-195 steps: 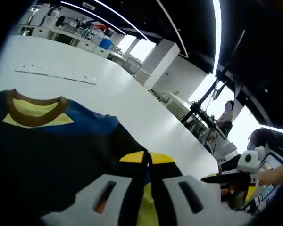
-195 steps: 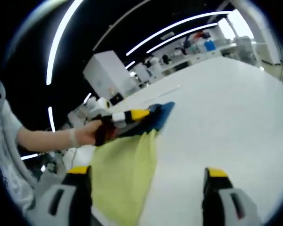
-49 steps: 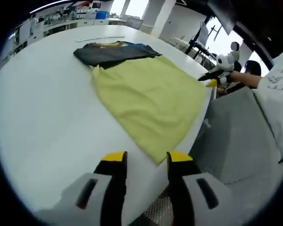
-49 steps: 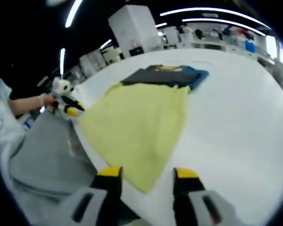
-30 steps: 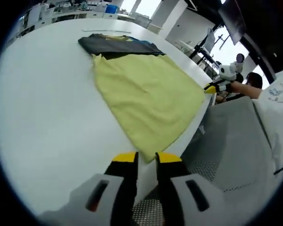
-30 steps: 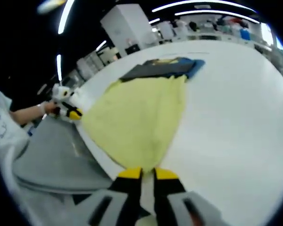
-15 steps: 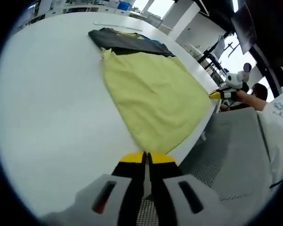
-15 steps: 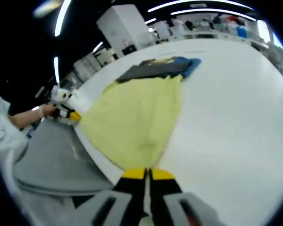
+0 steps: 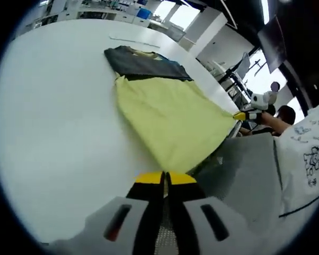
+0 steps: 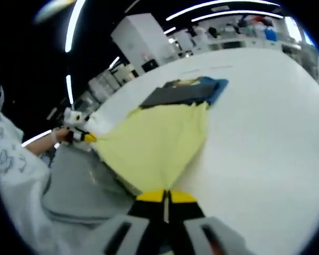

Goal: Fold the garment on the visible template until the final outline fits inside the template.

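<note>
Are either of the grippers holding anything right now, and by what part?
Both hold the garment: the left gripper and the right gripper are each shut on a near corner of its yellow part, at the table edge.

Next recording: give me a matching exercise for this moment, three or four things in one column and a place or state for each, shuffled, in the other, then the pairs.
Things:
1. yellow part of the garment
2. dark part of the garment
3. left gripper
4. white table

States:
A. lies flat at the far end
B. shut on a near corner of the cloth
C. bare beside the cloth
D. stretched between both grippers

Pairs: 1-D, 2-A, 3-B, 4-C
</note>
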